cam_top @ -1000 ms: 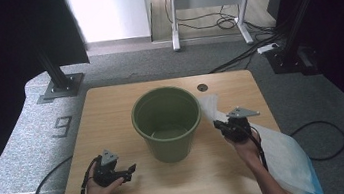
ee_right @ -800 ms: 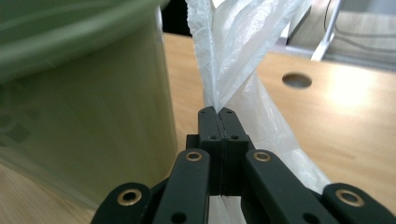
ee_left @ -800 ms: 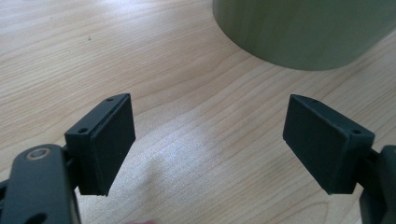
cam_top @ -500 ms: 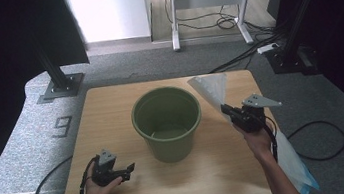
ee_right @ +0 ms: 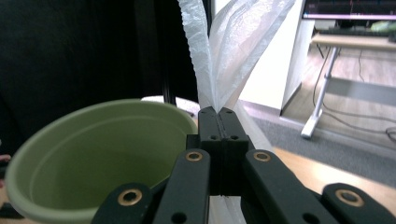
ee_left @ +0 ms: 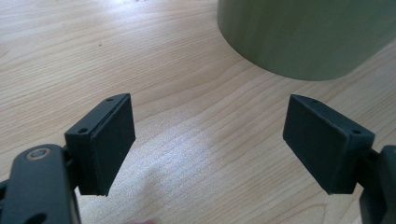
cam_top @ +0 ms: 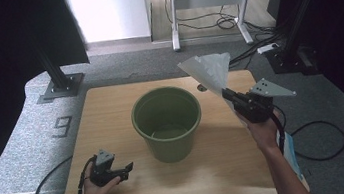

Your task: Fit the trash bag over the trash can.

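On the table (cam_top: pixel 111 110), a green bucket (cam_top: pixel 167 123) stands at centre. At its 3 o'clock, the right gripper (cam_top: pixel 228 94), held above the tabletop, has its jaws pinched tight on a white plastic bag (cam_top: pixel 209 69), which fans up toward 12 o'clock above the jaws and trails down past the table's right edge. At the bucket's 8 o'clock, the left gripper (cam_top: pixel 128 168) lies low over the wood, jaws wide apart and holding nothing, aimed at the bucket's base.
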